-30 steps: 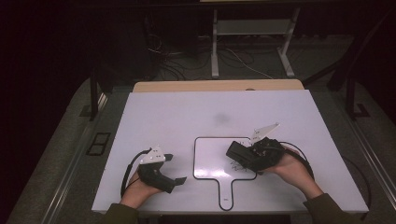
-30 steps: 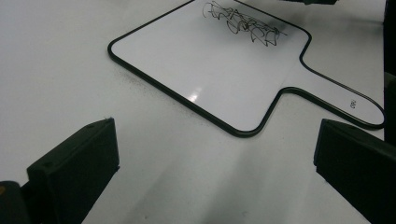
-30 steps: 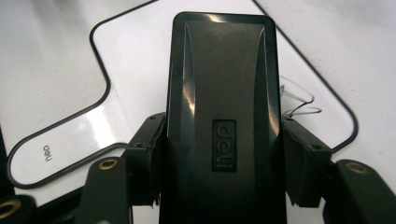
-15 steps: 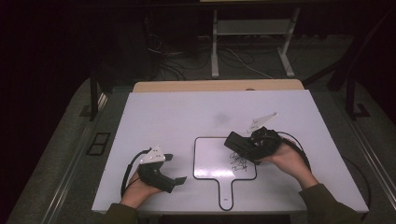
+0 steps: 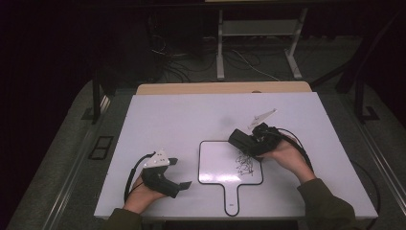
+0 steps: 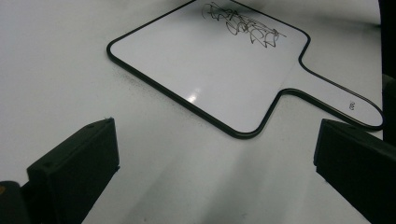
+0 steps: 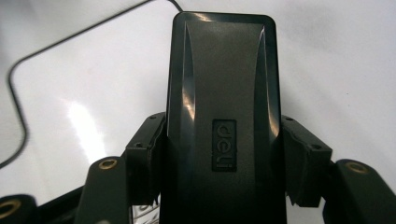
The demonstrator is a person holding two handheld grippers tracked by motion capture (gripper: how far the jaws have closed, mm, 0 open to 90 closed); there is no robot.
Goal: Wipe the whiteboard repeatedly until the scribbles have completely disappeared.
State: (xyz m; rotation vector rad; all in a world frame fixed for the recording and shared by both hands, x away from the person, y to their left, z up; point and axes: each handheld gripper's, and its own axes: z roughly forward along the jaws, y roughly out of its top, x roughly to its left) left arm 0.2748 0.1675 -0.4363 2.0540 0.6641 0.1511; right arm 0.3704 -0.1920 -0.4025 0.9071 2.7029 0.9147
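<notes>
A white table (image 5: 191, 120) carries a small paddle-shaped whiteboard (image 5: 215, 165) with a black rim, lying flat near the middle of the near half, its handle pointing toward the near edge. Black scribbles (image 5: 245, 163) cover the right part of the board's face.

The right claw (image 5: 239, 139), held in the person's right hand (image 5: 282, 155), sits over the far right corner of the whiteboard, just beyond the scribbles. Its jaws are closed on a black eraser (image 7: 223, 116); in the right gripper view the eraser's dark plastic back stands between the two jaws, which press its sides, with the whiteboard's rim and the table showing beyond it. Whether the eraser touches the board cannot be told.

The left claw (image 5: 179, 187), in the left hand (image 5: 141, 194), rests low at the near left of the table, well apart from the whiteboard's left edge. In the left gripper view its jaws stand wide apart with nothing between them, and the whiteboard lies ahead of them
</notes>
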